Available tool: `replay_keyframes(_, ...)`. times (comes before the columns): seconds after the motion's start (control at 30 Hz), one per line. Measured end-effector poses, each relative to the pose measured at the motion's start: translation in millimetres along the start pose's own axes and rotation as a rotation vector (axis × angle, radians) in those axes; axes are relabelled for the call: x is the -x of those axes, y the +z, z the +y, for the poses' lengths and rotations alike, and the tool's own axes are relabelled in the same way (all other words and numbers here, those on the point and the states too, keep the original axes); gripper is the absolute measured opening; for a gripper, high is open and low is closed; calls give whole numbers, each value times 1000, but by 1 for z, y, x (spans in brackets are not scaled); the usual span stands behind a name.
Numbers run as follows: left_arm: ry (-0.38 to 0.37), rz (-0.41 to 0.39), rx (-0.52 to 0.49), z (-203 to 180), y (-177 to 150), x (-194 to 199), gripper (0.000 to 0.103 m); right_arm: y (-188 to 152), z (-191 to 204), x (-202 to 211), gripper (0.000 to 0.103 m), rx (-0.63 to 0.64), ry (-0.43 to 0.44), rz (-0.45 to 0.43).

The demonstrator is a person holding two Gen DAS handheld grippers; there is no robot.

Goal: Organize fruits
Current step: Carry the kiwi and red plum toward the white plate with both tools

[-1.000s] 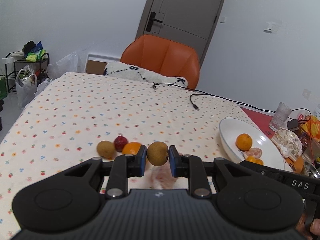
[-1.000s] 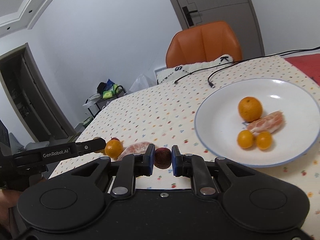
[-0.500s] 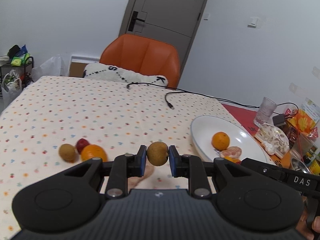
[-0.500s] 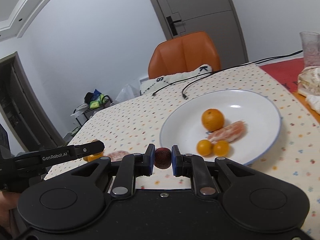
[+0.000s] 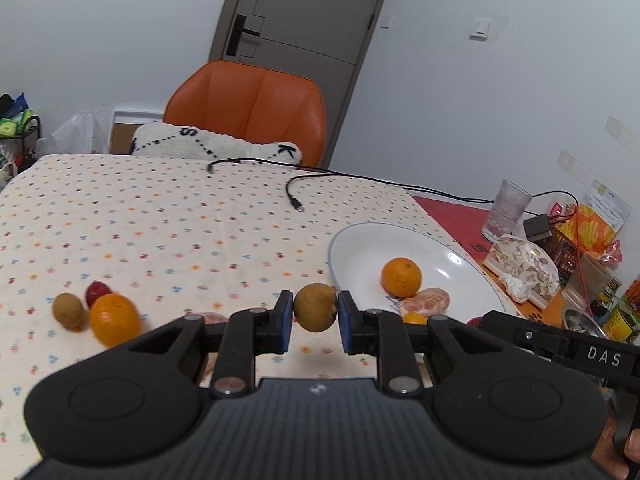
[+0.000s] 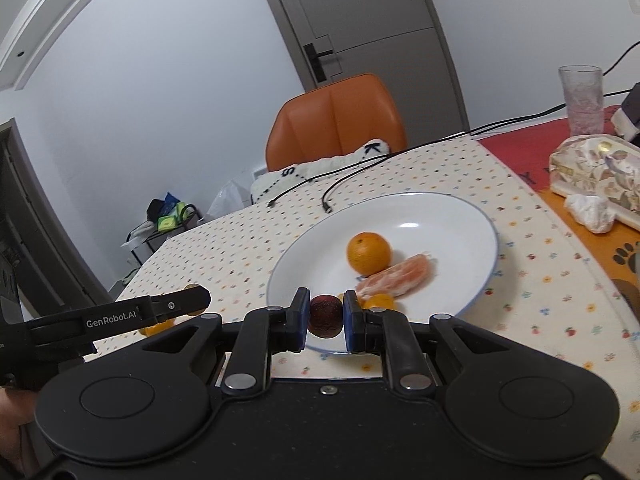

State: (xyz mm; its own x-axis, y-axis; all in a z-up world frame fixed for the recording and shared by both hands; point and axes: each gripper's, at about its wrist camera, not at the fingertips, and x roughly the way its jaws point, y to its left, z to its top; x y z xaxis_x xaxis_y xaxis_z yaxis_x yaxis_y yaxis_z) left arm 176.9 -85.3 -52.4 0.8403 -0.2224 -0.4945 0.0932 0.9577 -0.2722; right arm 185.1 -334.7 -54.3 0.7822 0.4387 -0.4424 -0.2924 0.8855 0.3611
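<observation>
Got a round, matte brown longan (image 5: 315, 307) pinched in my left gripper (image 5: 314, 320), above the dotted tablecloth (image 5: 160, 216). Right gripper (image 6: 326, 322) is clamped on a dark red fruit (image 6: 326, 316) over the glossy white plate's (image 6: 440, 216) near rim.

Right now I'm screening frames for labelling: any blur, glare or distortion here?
Left wrist view: loose round orange fruit on the tablecloth is motion-smeared; door frame bows. Right wrist view: white ceramic plate carries a small glare spot; walls curve strongly.
</observation>
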Motion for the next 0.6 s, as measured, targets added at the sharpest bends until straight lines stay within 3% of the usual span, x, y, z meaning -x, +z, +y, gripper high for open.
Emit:
replay_keyframes(0.43, -25, 29, -35, -23, 3, -24, 22, 5, -30, -2, 16, -51, -41, -8)
replay_keyframes(0.6, -25, 40, -47, -29, 3, -33, 22, 4, -37, -5, 25, -62, -54, -4)
